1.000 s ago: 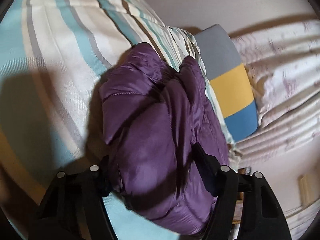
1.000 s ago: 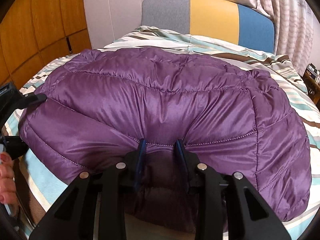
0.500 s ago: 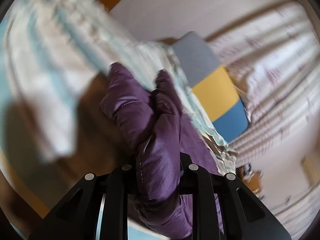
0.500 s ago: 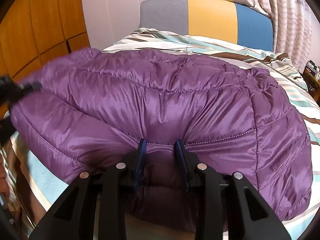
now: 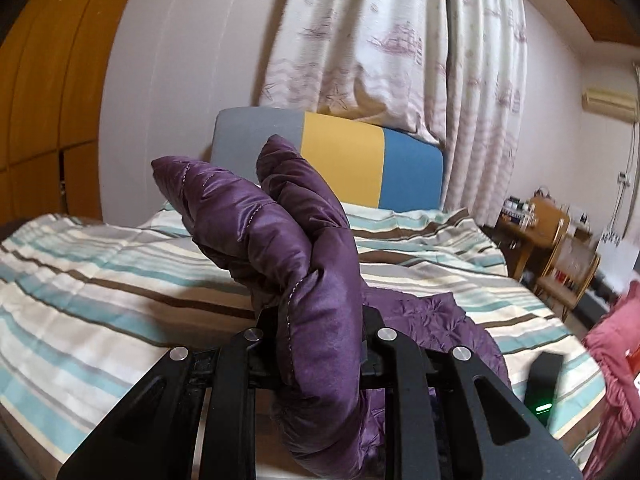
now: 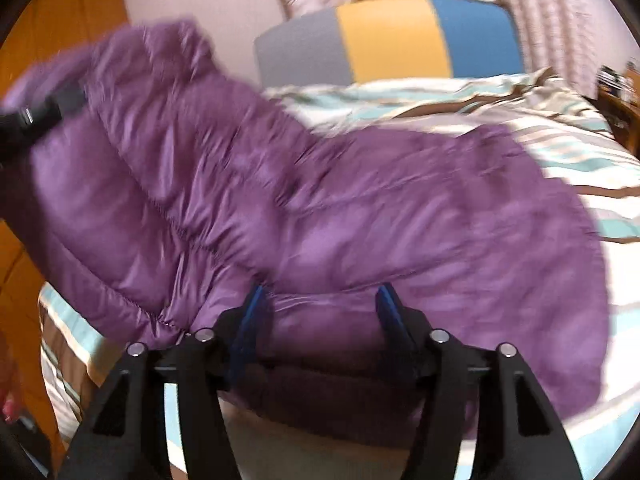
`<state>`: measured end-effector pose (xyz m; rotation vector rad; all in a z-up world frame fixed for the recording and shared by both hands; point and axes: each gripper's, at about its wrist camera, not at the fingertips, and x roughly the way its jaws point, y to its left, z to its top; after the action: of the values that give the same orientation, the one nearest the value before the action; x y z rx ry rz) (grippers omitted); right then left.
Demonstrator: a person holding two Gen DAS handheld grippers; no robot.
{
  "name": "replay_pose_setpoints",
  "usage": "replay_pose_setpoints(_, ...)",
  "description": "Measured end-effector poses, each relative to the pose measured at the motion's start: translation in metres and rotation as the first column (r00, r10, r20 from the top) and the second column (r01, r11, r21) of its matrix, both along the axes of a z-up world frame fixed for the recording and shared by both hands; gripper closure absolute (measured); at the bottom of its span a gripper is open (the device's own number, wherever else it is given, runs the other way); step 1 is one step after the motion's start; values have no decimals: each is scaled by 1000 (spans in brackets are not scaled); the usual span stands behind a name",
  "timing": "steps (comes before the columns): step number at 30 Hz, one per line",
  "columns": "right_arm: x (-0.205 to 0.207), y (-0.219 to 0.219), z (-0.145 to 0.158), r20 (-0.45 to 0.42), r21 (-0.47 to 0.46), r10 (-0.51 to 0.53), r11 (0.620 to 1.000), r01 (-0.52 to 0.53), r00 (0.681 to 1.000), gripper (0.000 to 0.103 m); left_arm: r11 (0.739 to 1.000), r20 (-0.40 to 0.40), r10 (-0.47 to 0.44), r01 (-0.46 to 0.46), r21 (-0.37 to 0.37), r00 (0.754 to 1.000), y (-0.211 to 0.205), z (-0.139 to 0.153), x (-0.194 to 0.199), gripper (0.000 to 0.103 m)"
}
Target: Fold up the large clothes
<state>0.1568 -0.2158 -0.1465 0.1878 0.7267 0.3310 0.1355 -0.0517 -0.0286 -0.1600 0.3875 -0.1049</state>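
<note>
Gripping hard, your left gripper (image 5: 320, 340) has its fingers pinched tight on a thick fold of the purple puffer jacket (image 5: 288, 248), and that bunch stands up above the bed in the left wrist view. Your right gripper (image 6: 320, 312) has its blue-padded fingers (image 6: 250, 320) spread fairly wide with the jacket's (image 6: 300, 200) edge lying between them; the view is blurred, so I cannot tell whether they grip it. The jacket's far side is raised toward the upper left, and the rest drapes down to the striped bedspread (image 5: 100, 280). That bedspread, banded in teal, cream and brown, covers the whole bed. On its right edge lies a black device with a green light (image 5: 542, 380), just beside a heap of pink fabric (image 5: 616, 360). Farther back stands the headboard (image 5: 360, 160) in grey, yellow and blue blocks. Behind it hang pale patterned curtains (image 5: 400, 40). Wooden panels (image 5: 40, 100) line the left wall, and a cluttered wooden desk (image 5: 536, 220) sits far right.
</note>
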Motion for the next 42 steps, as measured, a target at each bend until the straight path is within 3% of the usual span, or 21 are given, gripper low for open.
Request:
replay_pose_setpoints(2,-5,-23,8,16,-33,-75,997,75,997,41,1000,-7,-3,3,10,1000,-7,2,6,82)
replay_pose_setpoints(4,-11,-44,13,32,-99,-177,979,179,984,31,1000,-9,-13,13,23,1000,-13,2,8,82)
replay_pose_setpoints(6,-17,-71,15,64,-180,-296,936,303,953,29,999,-4,-36,36,36,999,-23,3,8,82)
replay_pose_setpoints(10,-21,-106,12,88,-241,-405,878,414,910,28,995,-2,-80,80,59,997,-48,4,10,82)
replay_pose_setpoints(17,-25,-163,11,45,-190,-564,805,562,824,26,973,-17,-181,181,142,983,-101,-3,16,82)
replay_pose_setpoints(25,-42,-205,20,26,-146,-655,745,651,756,25,931,-106,-287,303,204,952,-159,-34,27,82)
replay_pose_setpoints(32,-43,-218,18,4,-130,-682,724,677,731,25,898,-215,-346,389,204,913,-194,-70,32,82)
replay_pose_setpoints(36,-41,-218,14,-8,-129,-682,726,676,731,25,874,-250,-379,434,220,891,-208,-88,28,82)
replay_pose_setpoints(40,-39,-215,11,-19,-127,-676,732,669,736,25,865,-278,-410,467,186,869,-213,-101,33,82)
replay_pose_setpoints(42,-38,-211,10,-22,-128,-670,738,663,742,25,858,-282,-429,485,169,858,-213,-101,36,77)
